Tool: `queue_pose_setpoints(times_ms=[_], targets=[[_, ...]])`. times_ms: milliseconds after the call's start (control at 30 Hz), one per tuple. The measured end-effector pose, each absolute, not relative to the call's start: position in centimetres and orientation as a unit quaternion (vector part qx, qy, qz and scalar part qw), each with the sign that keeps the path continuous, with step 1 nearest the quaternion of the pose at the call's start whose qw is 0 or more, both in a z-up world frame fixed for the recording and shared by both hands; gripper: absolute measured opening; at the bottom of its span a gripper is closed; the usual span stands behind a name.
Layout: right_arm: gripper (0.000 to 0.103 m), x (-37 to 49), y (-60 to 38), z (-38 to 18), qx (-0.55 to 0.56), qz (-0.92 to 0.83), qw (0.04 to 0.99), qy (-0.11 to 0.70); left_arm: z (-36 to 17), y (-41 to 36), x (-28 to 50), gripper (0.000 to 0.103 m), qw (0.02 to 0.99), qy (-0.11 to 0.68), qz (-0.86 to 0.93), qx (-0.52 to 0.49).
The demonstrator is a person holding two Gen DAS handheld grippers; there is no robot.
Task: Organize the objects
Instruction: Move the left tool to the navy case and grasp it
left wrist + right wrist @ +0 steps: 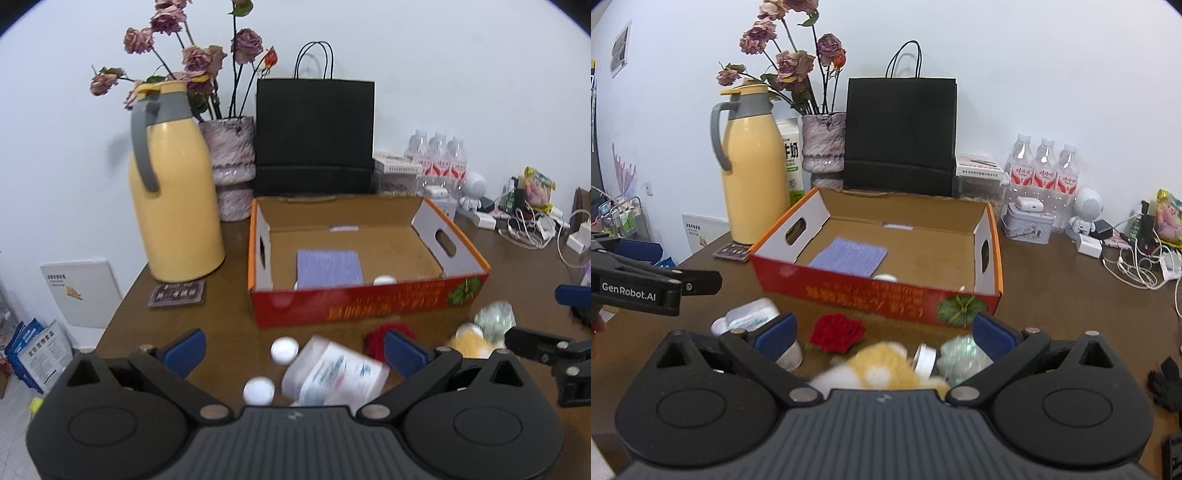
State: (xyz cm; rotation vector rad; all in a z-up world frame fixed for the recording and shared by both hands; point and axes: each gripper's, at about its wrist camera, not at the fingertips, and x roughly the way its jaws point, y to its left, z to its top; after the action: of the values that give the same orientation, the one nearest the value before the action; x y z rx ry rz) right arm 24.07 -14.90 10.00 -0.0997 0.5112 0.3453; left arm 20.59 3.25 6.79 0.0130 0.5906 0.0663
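Left gripper (293,349) sits nearest in the left wrist view, blue-padded fingers (184,350) spread wide, nothing between them but table. Just under the gap: a clear plastic-wrapped tissue pack (334,373), blurred, lying tilted, and two white caps (284,350) just left of it on the brown table (229,325). Right gripper (882,334) also wide open, empty. Below its gap a yellow-white plush toy (882,367), blurred, with a white-lidded jar (925,362) and a pale green crinkly wrapper (962,356) touching its right side; a red fabric rose (836,332) lies just ahead of the plush, toward the box.

Landmark: open cardboard box (369,302), red front wall with orange rim, cut-out hand holes in both end walls, a green pumpkin print at the front right corner. Inside the box: a purple ribbed cloth (328,267) flat on the floor left of centre, a white cap (384,280) against the front wall. All loose items lie in front of the box, outside it; the front wall stands between them and the interior.

Behind the box: black paper bag (314,136) upright against the wall. Left of the box: yellow thermos jug (173,192) with grey handle, a mottled purple vase (232,166) of dried roses, a dark card (177,293) flat on the table by the jug. In the right wrist view a milk carton (792,158) stands between jug and vase. Right of the box: three water bottles (1043,166), a small tin (1027,221), a white robot figure (1087,210), chargers and tangled cables (1137,262)
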Motion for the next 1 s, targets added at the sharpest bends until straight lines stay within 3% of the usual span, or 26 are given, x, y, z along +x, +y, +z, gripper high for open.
queue_pose_setpoints(times_ms=[833,1000], targets=[[0.103,15.5,-14.4,5.1,-0.034,0.181,0.936,0.301,-1.6,3.4,13.7,0.103,0.925,0.372,0.075,-0.012],[0.103,15.0,-13.5,4.7,-0.036,0.185,0.934,0.305,-2.3,4.1,13.4,0.096,0.932,0.353,0.074,-0.036]])
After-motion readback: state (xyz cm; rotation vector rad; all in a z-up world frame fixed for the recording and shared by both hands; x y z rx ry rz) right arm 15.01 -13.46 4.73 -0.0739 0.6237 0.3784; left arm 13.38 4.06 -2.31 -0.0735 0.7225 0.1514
